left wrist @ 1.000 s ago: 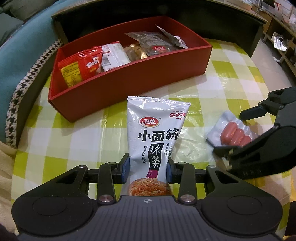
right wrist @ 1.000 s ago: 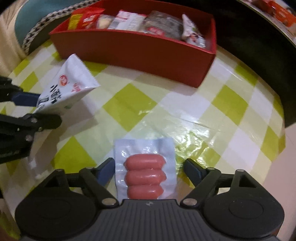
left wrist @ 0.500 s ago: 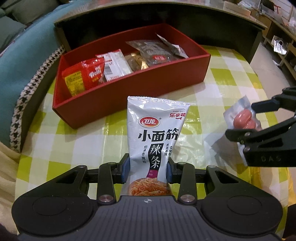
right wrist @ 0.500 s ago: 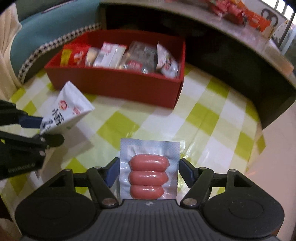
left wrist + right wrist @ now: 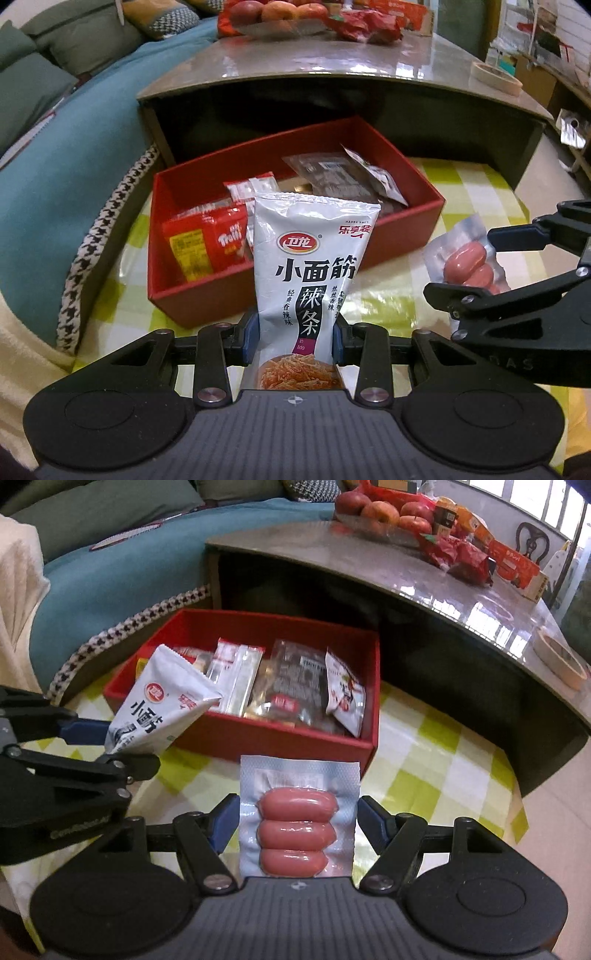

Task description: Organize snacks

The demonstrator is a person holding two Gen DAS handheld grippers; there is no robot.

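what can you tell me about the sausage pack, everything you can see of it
The sausage pack is a flat, clear vacuum-sealed plastic pouch with a whitish sealed margin and a pale printed label strip near its top edge. Three short pink sausages lie side by side across it. It is held off the checked tablecloth, between the blue pads of the right gripper, which touch its side edges, top end toward the red box. Nothing else touches it.
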